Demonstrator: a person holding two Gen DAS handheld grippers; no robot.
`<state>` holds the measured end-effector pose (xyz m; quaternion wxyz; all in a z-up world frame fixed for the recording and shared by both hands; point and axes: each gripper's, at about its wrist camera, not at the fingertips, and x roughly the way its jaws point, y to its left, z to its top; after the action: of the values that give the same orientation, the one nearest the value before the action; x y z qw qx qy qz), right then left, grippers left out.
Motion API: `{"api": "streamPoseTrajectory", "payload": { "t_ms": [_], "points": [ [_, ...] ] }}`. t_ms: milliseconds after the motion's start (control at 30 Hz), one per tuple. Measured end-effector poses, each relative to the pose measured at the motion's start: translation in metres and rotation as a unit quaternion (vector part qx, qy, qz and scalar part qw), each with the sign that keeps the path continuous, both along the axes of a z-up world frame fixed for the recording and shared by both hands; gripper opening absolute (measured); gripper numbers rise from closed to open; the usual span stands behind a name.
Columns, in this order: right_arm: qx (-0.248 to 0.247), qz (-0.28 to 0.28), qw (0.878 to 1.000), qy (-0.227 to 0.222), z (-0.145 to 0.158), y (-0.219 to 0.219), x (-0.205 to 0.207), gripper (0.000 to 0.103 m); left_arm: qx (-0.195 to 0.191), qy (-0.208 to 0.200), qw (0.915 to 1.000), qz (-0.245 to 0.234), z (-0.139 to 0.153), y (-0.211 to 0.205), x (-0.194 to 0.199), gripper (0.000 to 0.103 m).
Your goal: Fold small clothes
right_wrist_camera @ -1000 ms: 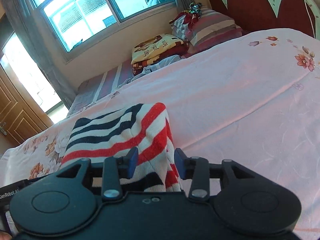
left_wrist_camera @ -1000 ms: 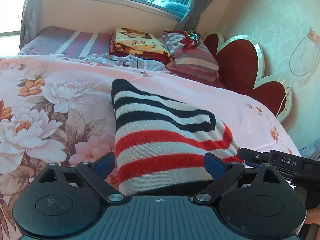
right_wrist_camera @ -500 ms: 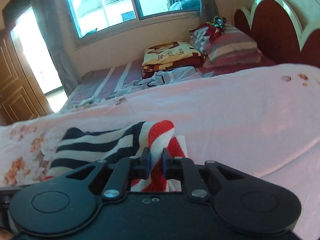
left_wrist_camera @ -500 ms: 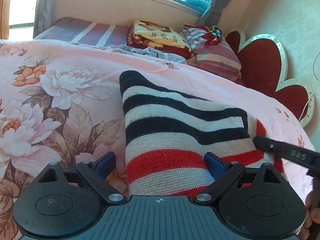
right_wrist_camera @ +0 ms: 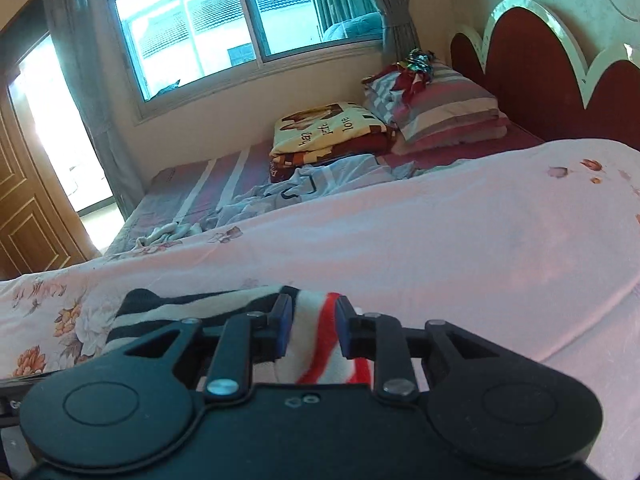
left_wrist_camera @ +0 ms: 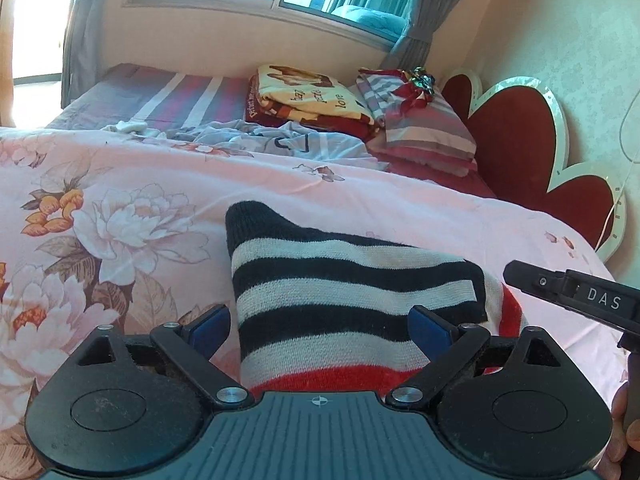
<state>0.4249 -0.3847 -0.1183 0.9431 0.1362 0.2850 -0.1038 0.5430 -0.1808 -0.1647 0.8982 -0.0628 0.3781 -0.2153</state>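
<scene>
- Left wrist view: the left gripper [left_wrist_camera: 320, 326] hangs low over a bed covered by a pink floral bedspread [left_wrist_camera: 120, 216]. Its two blue-padded fingers [left_wrist_camera: 210, 326] are spread wide, one either side of a small striped knit garment [left_wrist_camera: 340, 300] in black, white and red. The pads do not appear to press the cloth, so this gripper has hold of nothing.
- The garment lies flat on the bedspread, near the bed's front edge, with its black end pointing toward the window. The wide stance seems meant to frame the cloth and steady it, not to lift it.
- At the right edge of this view, the black tip of the right gripper [left_wrist_camera: 568, 292] reaches in beside the garment's red-striped corner.
- Far across the bed, by the red scalloped headboard [left_wrist_camera: 516, 148], lie a folded yellow blanket [left_wrist_camera: 312, 96], striped pillows [left_wrist_camera: 420, 124] and rumpled pale clothes [left_wrist_camera: 280, 140].
- Right wrist view: the right gripper [right_wrist_camera: 310, 330] has its fingers narrowed around a raised ridge of the garment's red and white corner [right_wrist_camera: 320, 344]. The pads sit just beside the fold; I cannot tell if they pinch it or have let go.
- Judging by that bunched corner, a fold is partly made and wants laying flat.
</scene>
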Motion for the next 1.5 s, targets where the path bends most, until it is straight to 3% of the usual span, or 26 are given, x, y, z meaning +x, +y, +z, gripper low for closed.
{"api": "streamPoseTrajectory", "payload": {
  "t_ms": [100,200,367,467,633,867,1200,1300,1400,1500],
  "points": [
    [-0.028,0.023,0.999,0.020,-0.005,0.013,0.022,0.024,0.026,0.016,0.9995,-0.009,-0.012,-0.010,0.009,0.095],
    [-0.050,0.016,0.997,0.052,-0.025,0.012,0.035,0.020,0.015,0.039,0.9991,0.002,-0.023,-0.006,0.017,0.095],
    [-0.009,-0.021,0.998,0.060,-0.045,-0.008,0.034,0.016,0.043,0.021,0.9988,-0.010,-0.023,-0.015,0.014,0.095],
    [-0.030,-0.015,0.997,0.069,-0.040,-0.001,0.033,0.017,0.058,0.014,0.9982,-0.011,-0.014,-0.013,0.005,0.095],
    [-0.015,-0.001,0.999,0.041,-0.014,0.006,0.006,0.024,0.064,-0.012,0.9976,-0.025,0.002,-0.002,-0.023,0.095],
    [-0.029,0.041,0.998,0.024,0.003,0.026,-0.042,0.024,0.074,-0.032,0.9951,-0.057,0.020,0.003,-0.064,0.095],
    [-0.089,0.034,0.993,0.069,-0.022,0.035,-0.067,0.027,0.081,-0.024,0.9947,-0.059,0.008,-0.003,-0.084,0.095],
    [-0.048,0.019,0.996,0.069,-0.031,0.026,-0.071,0.028,0.075,-0.018,0.9958,-0.049,0.006,-0.003,-0.086,0.095],
    [-0.067,0.031,0.994,0.074,-0.029,0.034,-0.074,0.030,0.079,-0.021,0.9948,-0.061,0.004,-0.005,-0.091,0.095],
    [-0.046,0.029,0.996,0.065,-0.037,0.027,-0.079,0.029,0.077,-0.023,0.9945,-0.067,0.000,-0.005,-0.090,0.095]
  ]
}}
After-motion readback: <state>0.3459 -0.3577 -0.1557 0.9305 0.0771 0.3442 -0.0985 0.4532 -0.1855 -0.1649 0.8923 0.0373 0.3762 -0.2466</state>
